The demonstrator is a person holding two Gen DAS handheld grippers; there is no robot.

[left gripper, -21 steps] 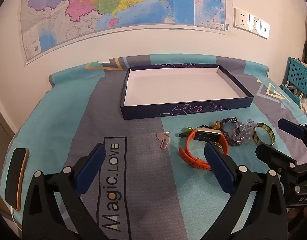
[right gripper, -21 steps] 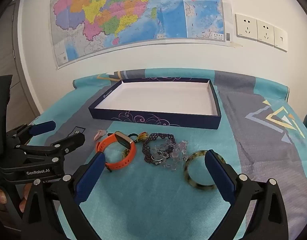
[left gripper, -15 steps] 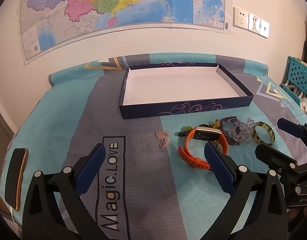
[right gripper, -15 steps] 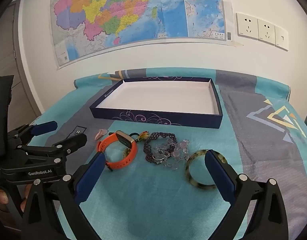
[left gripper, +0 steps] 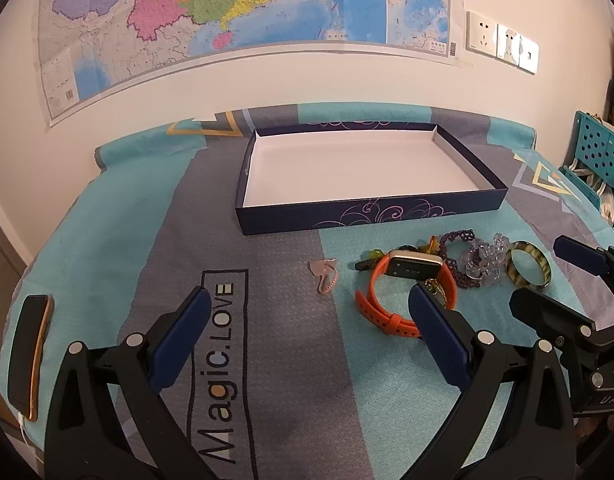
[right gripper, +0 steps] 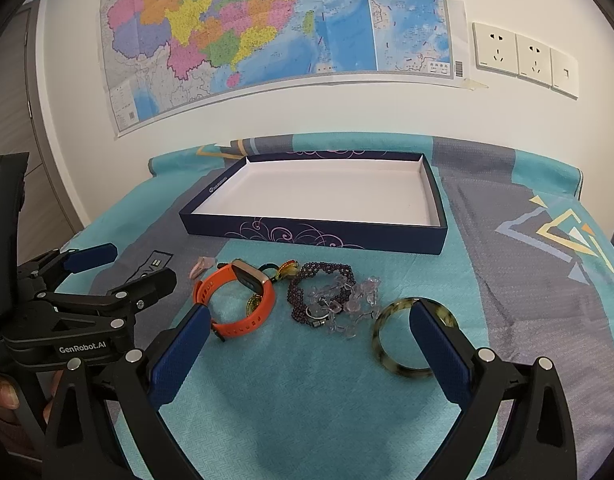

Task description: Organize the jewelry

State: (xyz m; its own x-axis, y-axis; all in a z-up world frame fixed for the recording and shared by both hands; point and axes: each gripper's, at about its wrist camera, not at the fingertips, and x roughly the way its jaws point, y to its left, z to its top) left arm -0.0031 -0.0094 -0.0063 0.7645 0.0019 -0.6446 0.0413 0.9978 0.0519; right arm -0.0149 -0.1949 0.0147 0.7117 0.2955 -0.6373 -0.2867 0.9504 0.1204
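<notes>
Nearest, the left gripper (left gripper: 307,332) and right gripper (right gripper: 309,350) both hover over the cloth (right gripper: 307,400) with jaws spread wide and nothing between the pads — released, tilted down toward the table. A phone (left gripper: 29,354) lies at the near left edge of the cloth, beside the printed "Magic.LOVE" panel.

Just beyond the grippers the jewelry lies in a loose row. From left: a small pink charm (left gripper: 325,274), apart from the rest; an orange watch (right gripper: 243,300) on its side, its strap looped open; a dark beaded bracelet (right gripper: 311,292) tangled with a clear crystal bracelet (right gripper: 355,304), the two touching; and a mottled green bangle (right gripper: 403,336) at the right end, lying flat, its far right side behind the right gripper's right pad in the right wrist view. A small yellow-green trinket (right gripper: 287,268) sits just behind the watch.

Farther back stands the tray (right gripper: 307,232) — a shallow navy box with a white floor and swirl pattern on its near wall, none of the jewelry in it.

On the far wall hang a map (right gripper: 267,28) and, to its right, sockets (right gripper: 523,60).
</notes>
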